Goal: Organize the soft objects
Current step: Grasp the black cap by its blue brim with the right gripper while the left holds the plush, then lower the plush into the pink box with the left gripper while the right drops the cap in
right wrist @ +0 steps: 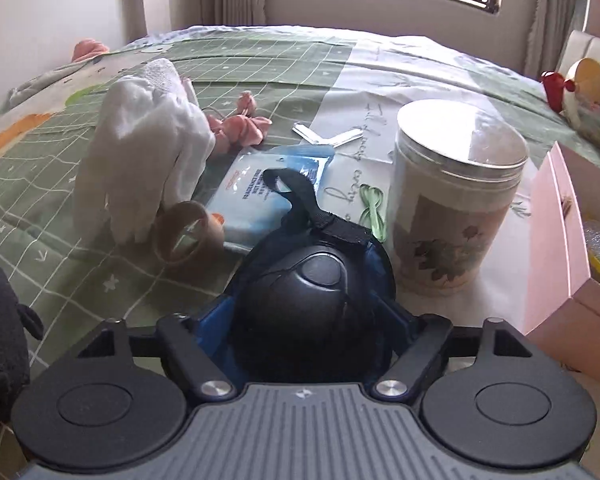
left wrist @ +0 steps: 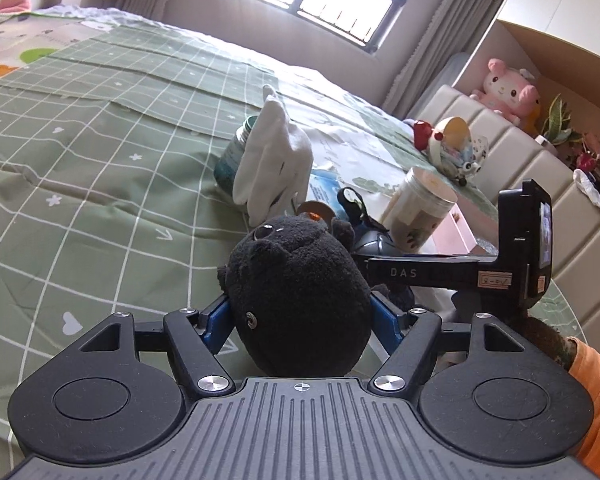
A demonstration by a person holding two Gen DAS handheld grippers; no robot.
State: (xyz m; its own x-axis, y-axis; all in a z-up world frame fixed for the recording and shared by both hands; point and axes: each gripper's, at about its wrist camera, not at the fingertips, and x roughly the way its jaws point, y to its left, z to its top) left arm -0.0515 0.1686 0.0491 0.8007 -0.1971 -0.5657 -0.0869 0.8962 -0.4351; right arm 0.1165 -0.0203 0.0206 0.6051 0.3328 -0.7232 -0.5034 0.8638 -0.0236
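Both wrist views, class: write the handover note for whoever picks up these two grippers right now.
Left gripper: shut on the black plush toy, held above the bed.
Right gripper: shut on a dark rounded pouch with a strap, low over the bed.
Lying on the bed: white gloves, pink cloth bits, wipes packet, tape roll, lidded jar. A pink box stands open at the right.
Done: two items picked up.
Left: place both, then collect the gloves and pink cloth. Where they belong is not shown.

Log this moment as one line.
left gripper: shut on black plush toy | right gripper: shut on dark round pouch | both over bed
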